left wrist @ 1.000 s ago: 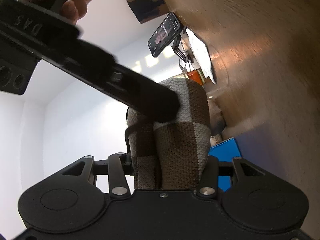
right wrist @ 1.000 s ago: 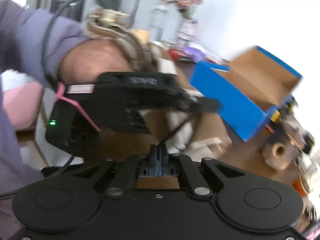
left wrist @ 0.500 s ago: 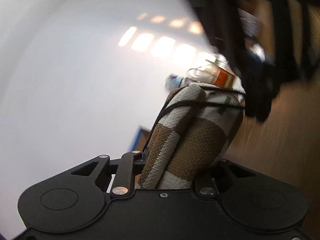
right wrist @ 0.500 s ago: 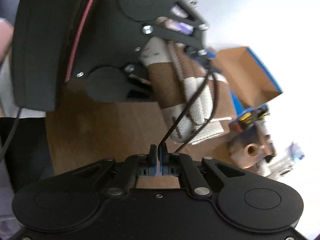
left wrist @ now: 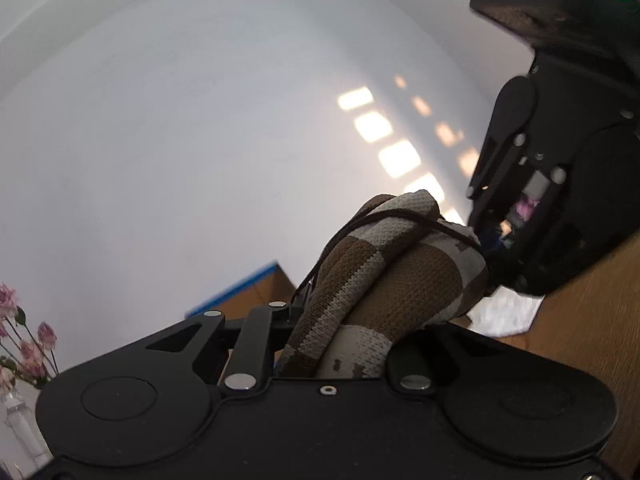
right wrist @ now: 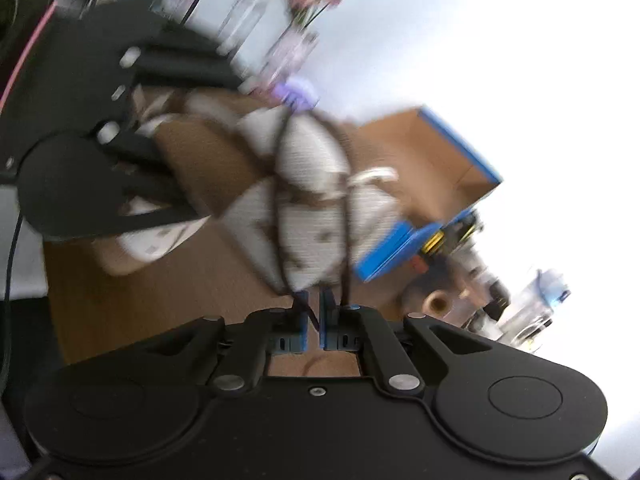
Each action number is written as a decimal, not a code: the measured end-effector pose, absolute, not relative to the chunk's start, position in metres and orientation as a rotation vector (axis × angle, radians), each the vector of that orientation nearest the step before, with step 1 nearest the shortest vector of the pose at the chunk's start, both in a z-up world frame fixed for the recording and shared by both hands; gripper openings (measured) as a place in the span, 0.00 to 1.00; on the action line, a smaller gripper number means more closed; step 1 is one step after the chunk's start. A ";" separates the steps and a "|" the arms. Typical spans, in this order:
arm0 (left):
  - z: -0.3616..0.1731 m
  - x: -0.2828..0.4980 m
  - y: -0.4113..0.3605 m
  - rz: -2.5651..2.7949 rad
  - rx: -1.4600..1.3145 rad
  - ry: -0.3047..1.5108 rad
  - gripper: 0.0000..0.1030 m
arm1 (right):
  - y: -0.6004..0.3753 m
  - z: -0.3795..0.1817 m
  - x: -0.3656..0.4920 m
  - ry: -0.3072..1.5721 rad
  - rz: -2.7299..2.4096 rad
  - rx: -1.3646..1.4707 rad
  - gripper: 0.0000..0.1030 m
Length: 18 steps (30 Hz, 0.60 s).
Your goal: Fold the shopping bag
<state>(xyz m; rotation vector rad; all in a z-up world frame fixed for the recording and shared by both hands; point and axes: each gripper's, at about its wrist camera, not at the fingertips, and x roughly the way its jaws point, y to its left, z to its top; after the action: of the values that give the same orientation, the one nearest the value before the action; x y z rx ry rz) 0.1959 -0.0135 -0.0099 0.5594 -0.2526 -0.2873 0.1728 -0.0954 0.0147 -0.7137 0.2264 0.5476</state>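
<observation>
The shopping bag (left wrist: 404,280) is a rolled bundle of brown and cream checked knit, lifted off the wooden table (right wrist: 160,300). My left gripper (left wrist: 360,312) has the bundle between its jaws, which are closing, and the pads press into the fabric. A thin dark cord (left wrist: 400,218) runs over the top of the roll. In the right wrist view the bag (right wrist: 308,208) is blurred, and the cord (right wrist: 278,216) loops around its end. Both strands lead down to my right gripper (right wrist: 314,304), which is shut on the cord. The right tool's black body (left wrist: 560,140) stands close beyond the bag.
An open blue cardboard box (right wrist: 440,152) stands behind the bag. Pink flowers in a glass vase (right wrist: 304,0) are at the back. A white cloth (left wrist: 504,312) lies on the table. Small clutter (right wrist: 436,300) and a clear container (right wrist: 532,308) crowd the right side.
My left gripper has rolled over and risen with the bag, and its jaws have squeezed in on the fabric. The right gripper keeps the cord, which is now looped around the roll.
</observation>
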 end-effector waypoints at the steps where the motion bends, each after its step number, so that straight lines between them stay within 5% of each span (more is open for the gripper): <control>1: -0.009 0.190 -0.011 -0.301 0.566 -0.273 0.11 | -0.102 0.022 0.173 0.229 0.581 -0.674 0.02; 9: -0.005 0.168 -0.001 -0.363 0.678 -0.432 0.10 | -0.124 0.041 0.167 0.168 0.721 -0.665 0.02; 18: -0.025 0.181 -0.005 -0.361 0.823 -0.363 0.11 | -0.136 0.051 0.147 0.151 0.701 -0.682 0.02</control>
<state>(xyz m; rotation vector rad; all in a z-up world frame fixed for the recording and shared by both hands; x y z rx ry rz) 0.1809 -0.0048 -0.0247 0.8232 -0.3628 -0.3612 0.1473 -0.1357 0.0506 -0.6818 0.1506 0.7006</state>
